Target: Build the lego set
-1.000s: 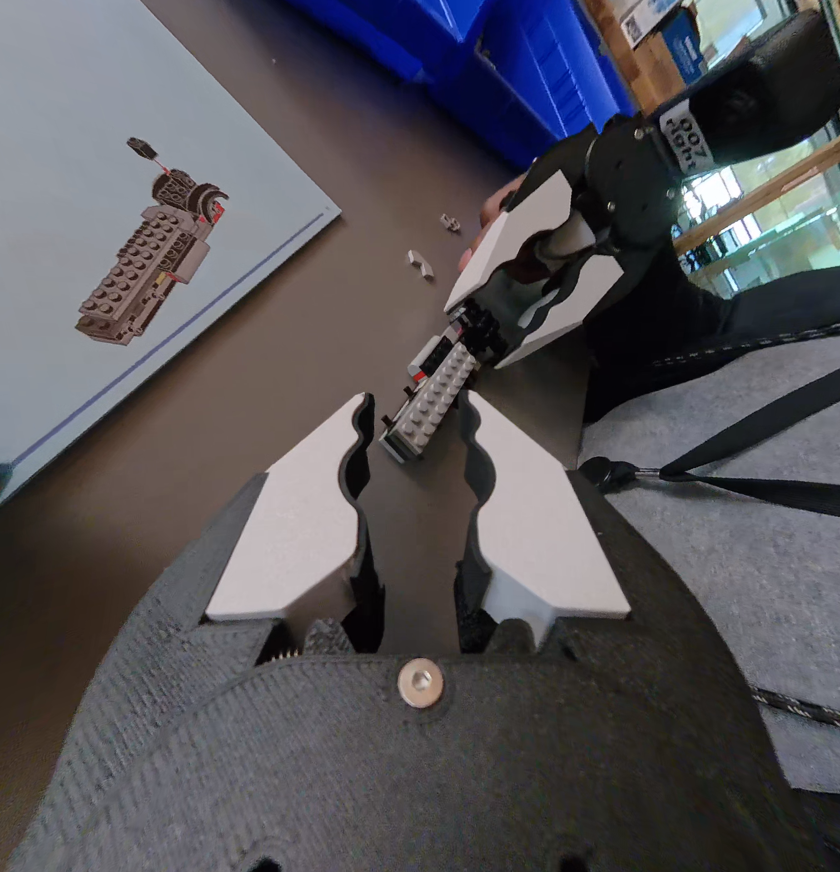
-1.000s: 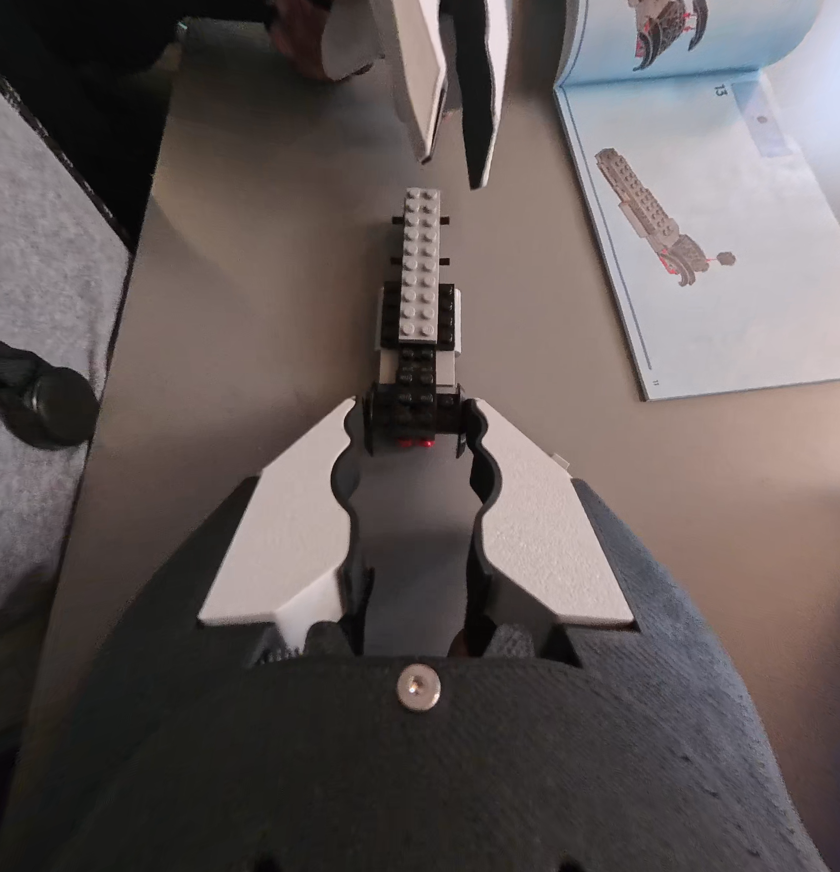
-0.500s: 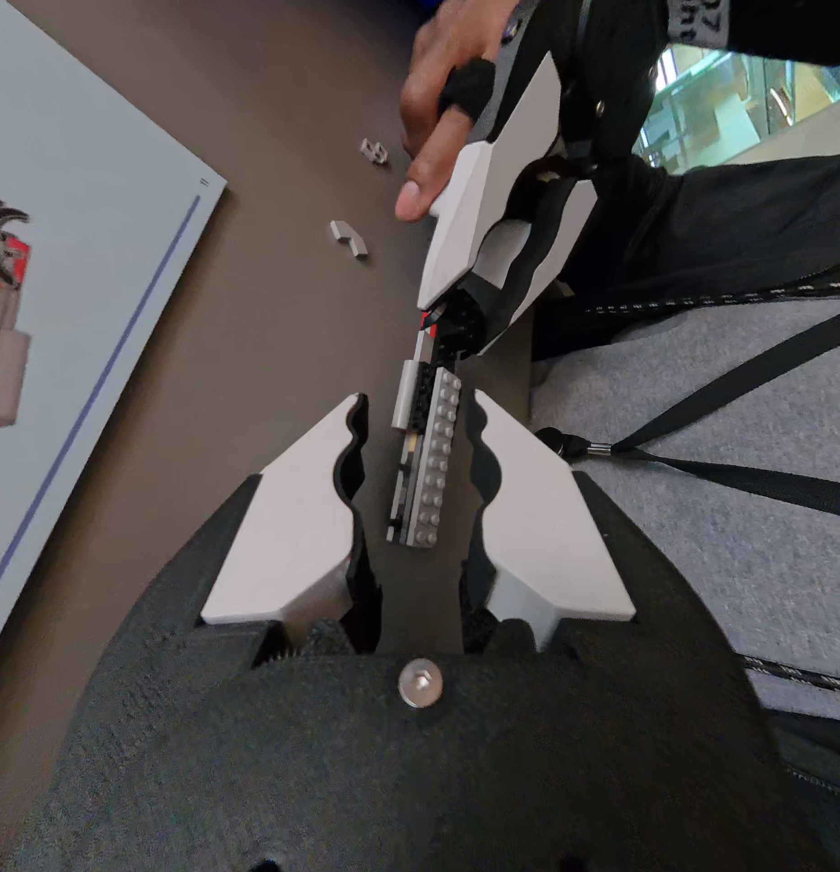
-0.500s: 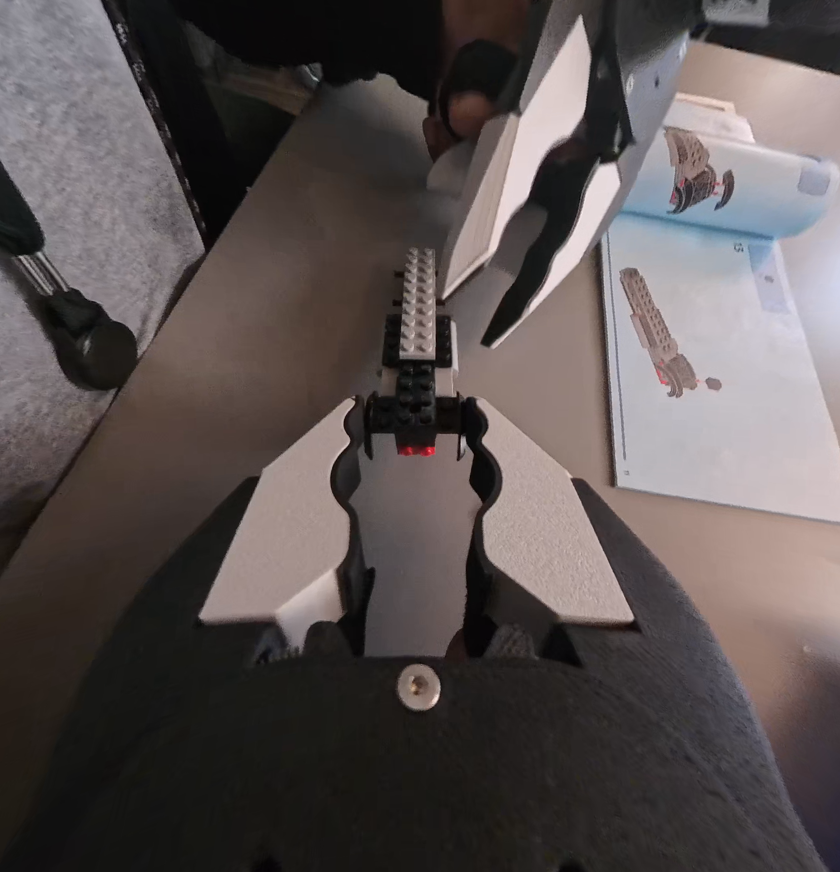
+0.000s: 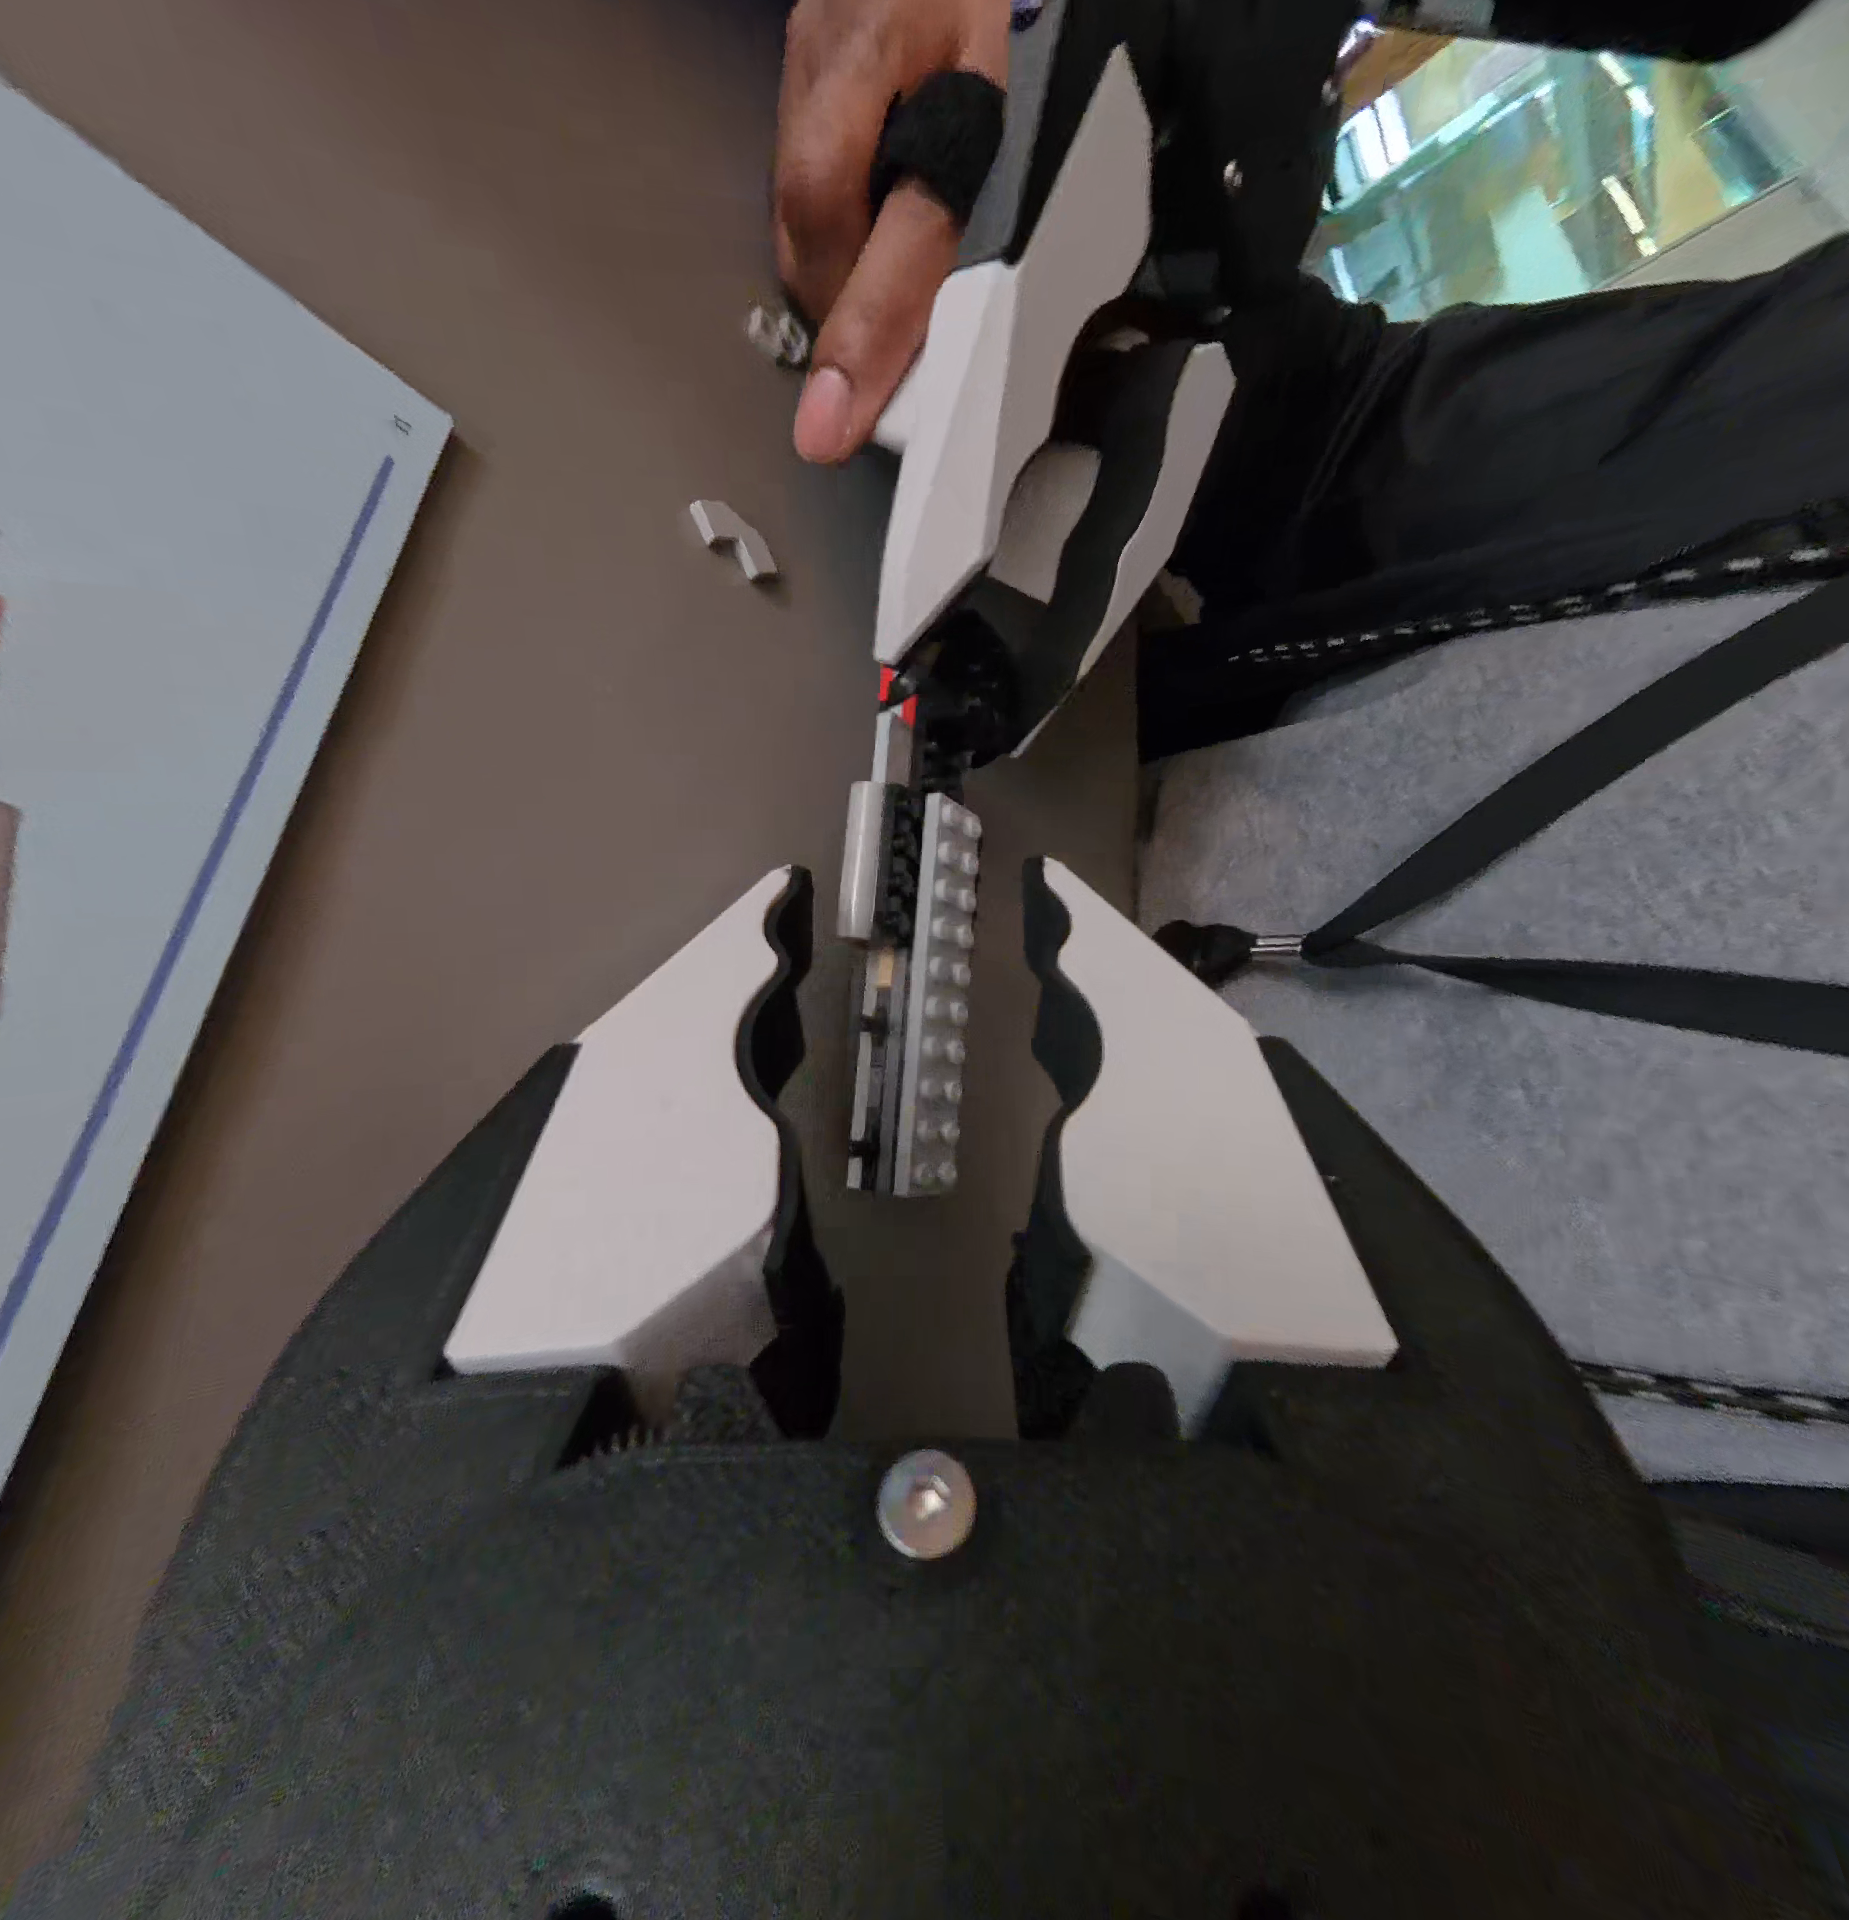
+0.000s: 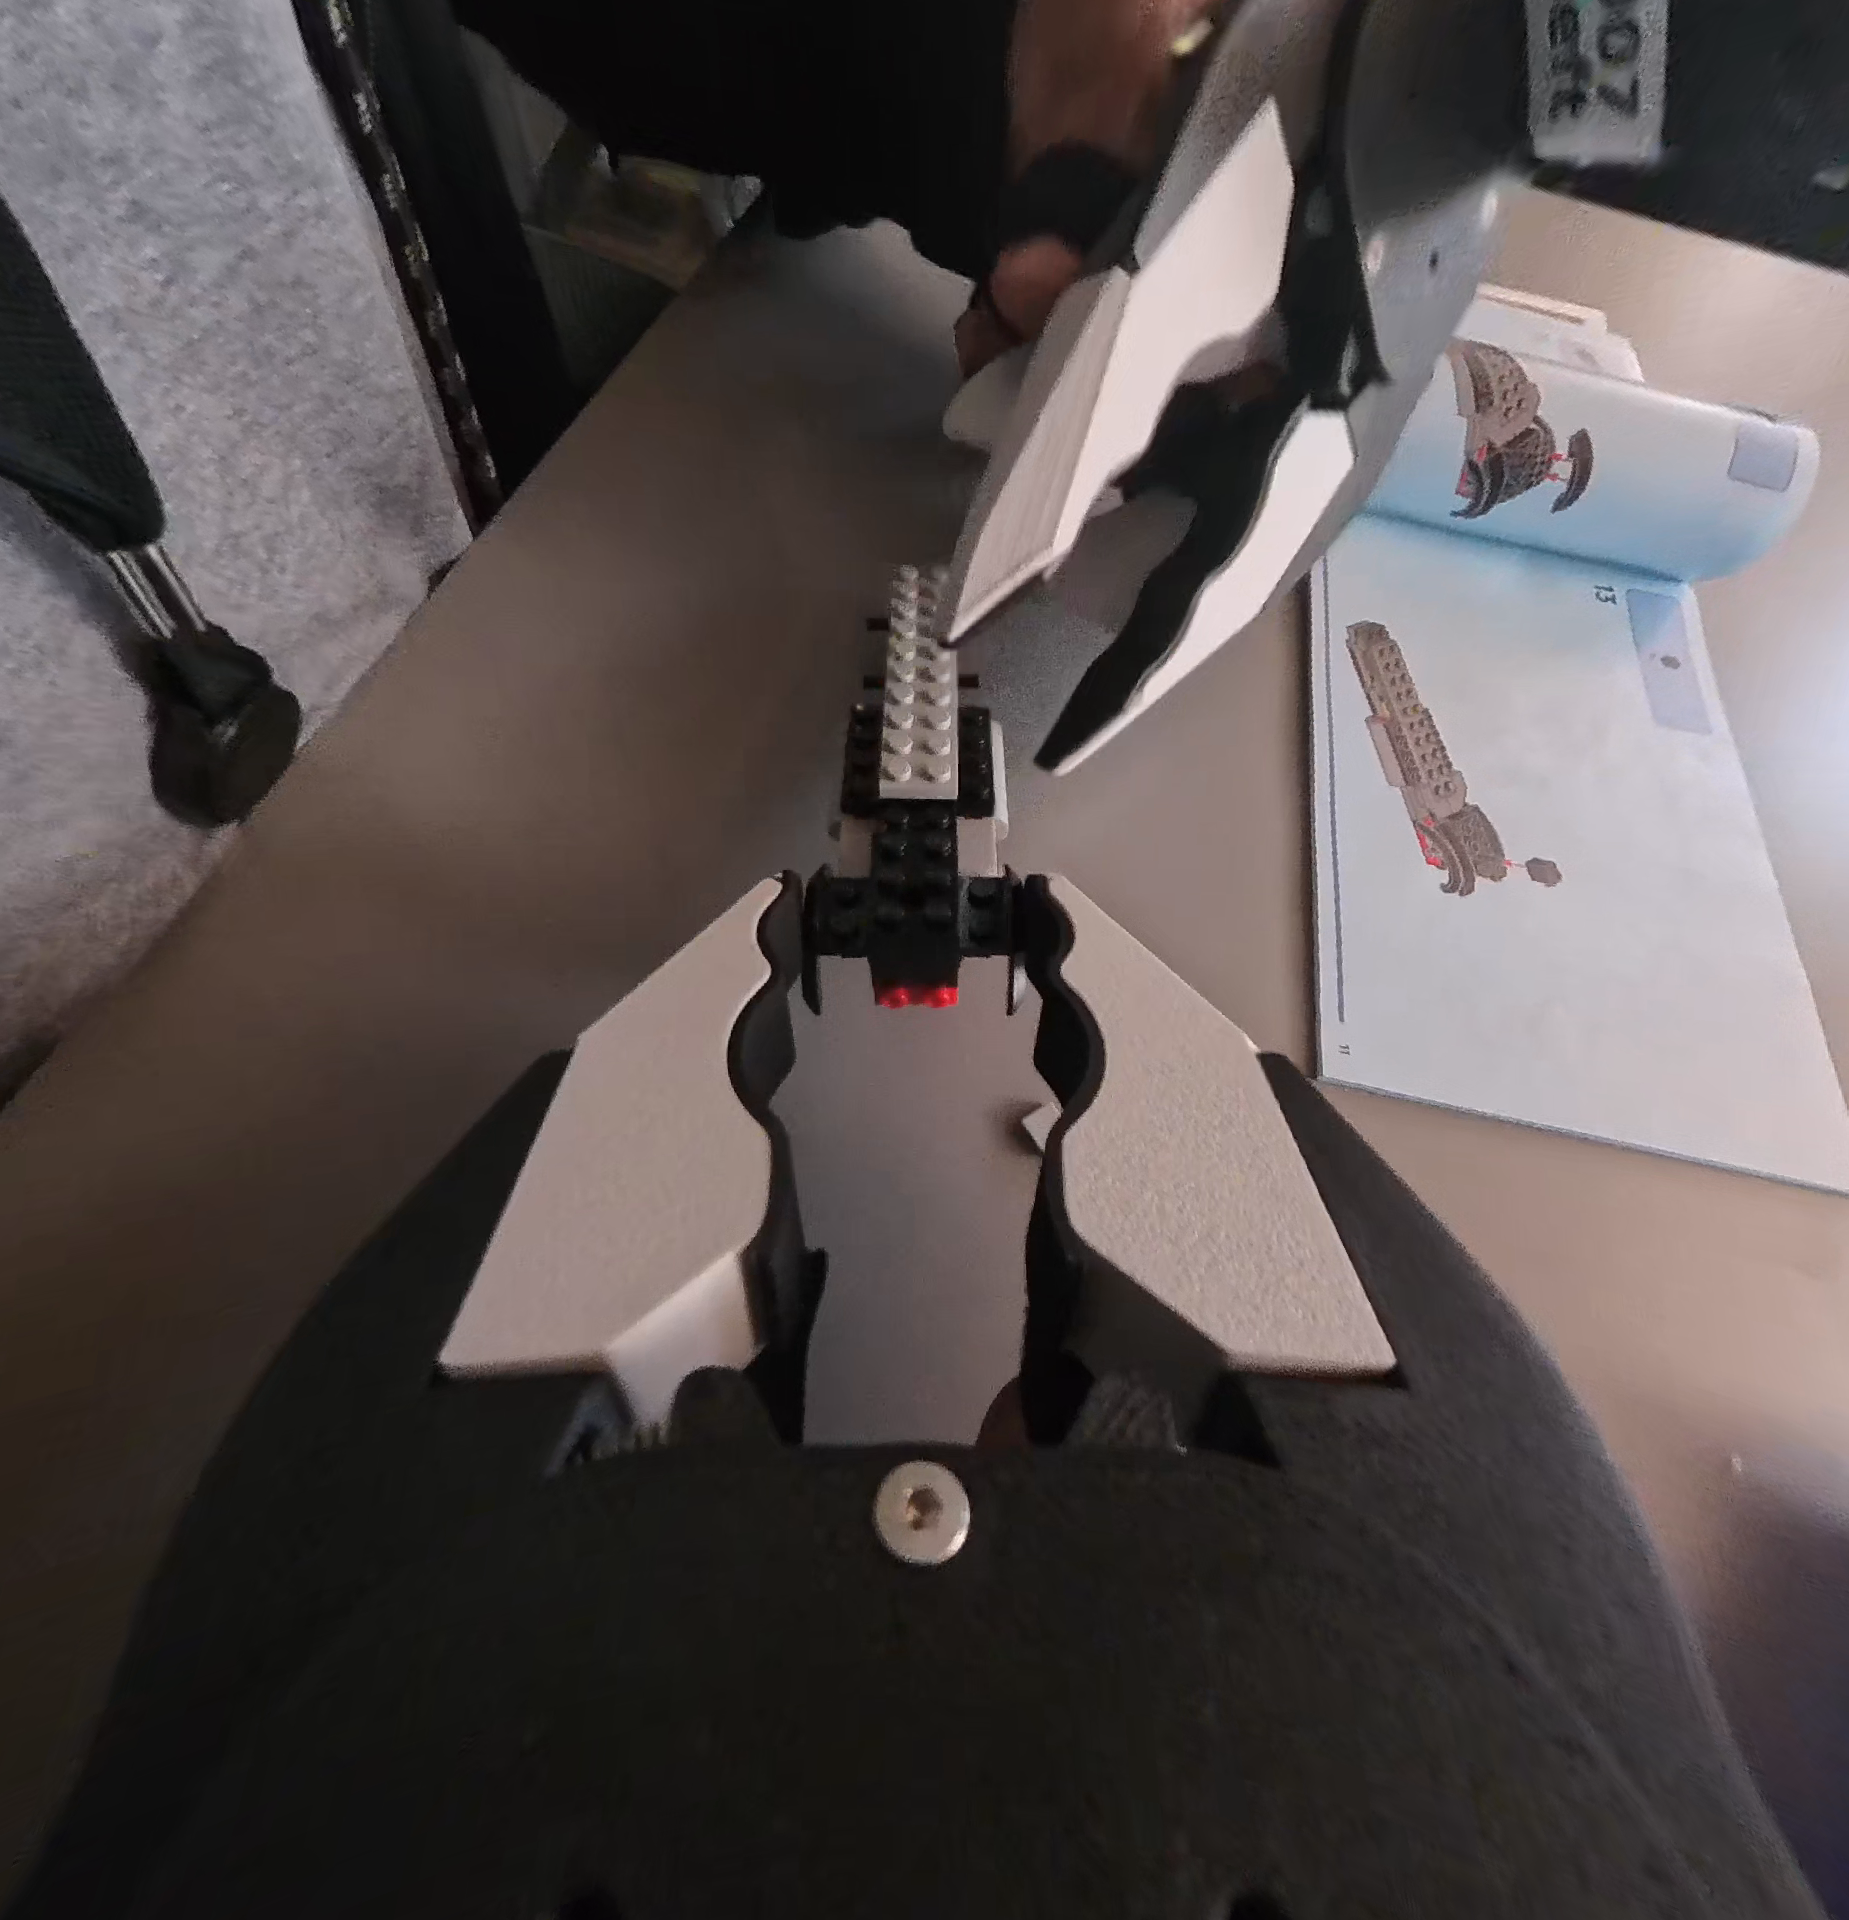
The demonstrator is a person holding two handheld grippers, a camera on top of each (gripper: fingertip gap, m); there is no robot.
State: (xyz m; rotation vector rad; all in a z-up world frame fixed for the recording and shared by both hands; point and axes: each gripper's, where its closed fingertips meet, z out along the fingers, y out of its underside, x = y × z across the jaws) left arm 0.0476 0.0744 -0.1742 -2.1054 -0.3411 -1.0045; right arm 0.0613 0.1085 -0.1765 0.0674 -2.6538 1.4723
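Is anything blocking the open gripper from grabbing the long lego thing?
Nothing visible does. The lego model already lies in the gap between the left hand-held gripper fingers, untouched. The right hand-held gripper pinches its black end.

Dim indoor light, bright daylight through glass panes (image 5: 1585, 156) at upper right of left view, wide-angle bending at edges, motion blur on the far white-fingered gripper (image 6: 1013, 686) in right view, soft shadows on matte brown tabletop (image 6: 546, 831)

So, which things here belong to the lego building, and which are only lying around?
For the job:
- long grey and black lego model
- right claw, gripping its black end
- left claw, open around its grey end
- open pale blue instruction booklet
- small grey angled lego piece

Just lying about:
- black strap with toggle
- grey felt cloth
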